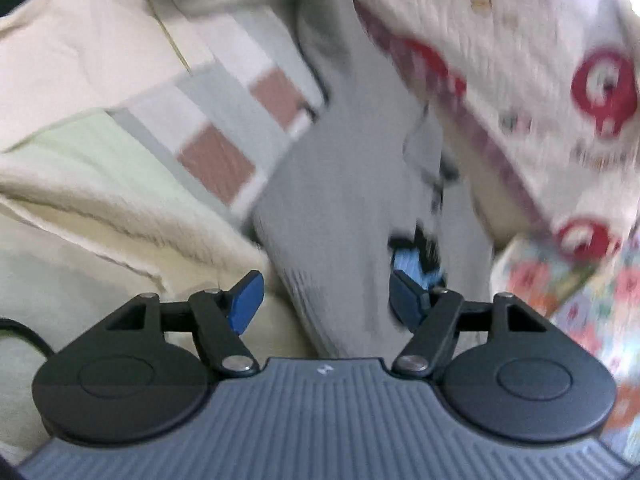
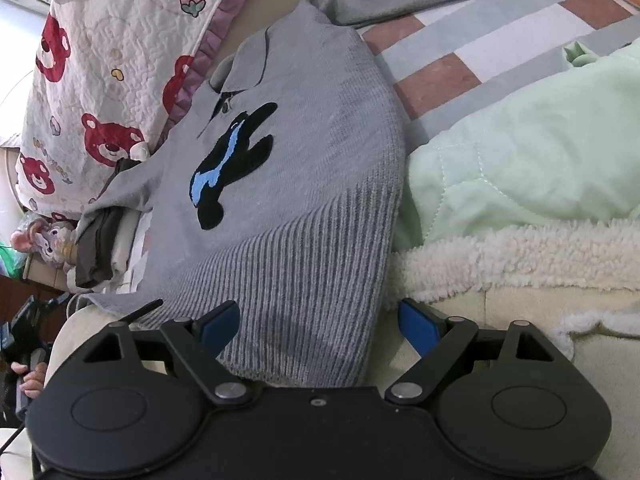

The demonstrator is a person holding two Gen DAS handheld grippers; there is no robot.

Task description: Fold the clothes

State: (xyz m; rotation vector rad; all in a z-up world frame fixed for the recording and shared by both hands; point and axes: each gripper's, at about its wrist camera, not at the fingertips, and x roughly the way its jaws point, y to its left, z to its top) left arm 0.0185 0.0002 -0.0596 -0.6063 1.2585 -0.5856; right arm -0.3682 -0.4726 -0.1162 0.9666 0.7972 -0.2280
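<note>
A grey knit sweater with a collar and a black and blue animal patch lies flat on the bed, ribbed hem nearest me. My right gripper is open, its blue pads on either side of the hem's right corner. In the blurred left wrist view the same sweater runs away from my left gripper, which is open with the hem between its blue pads. Neither gripper holds the cloth.
A bear-print quilt borders the sweater's left side and shows in the left wrist view. A checked bedcover, a pale green blanket and a cream fleece lie to the right. A dark garment sits at the left.
</note>
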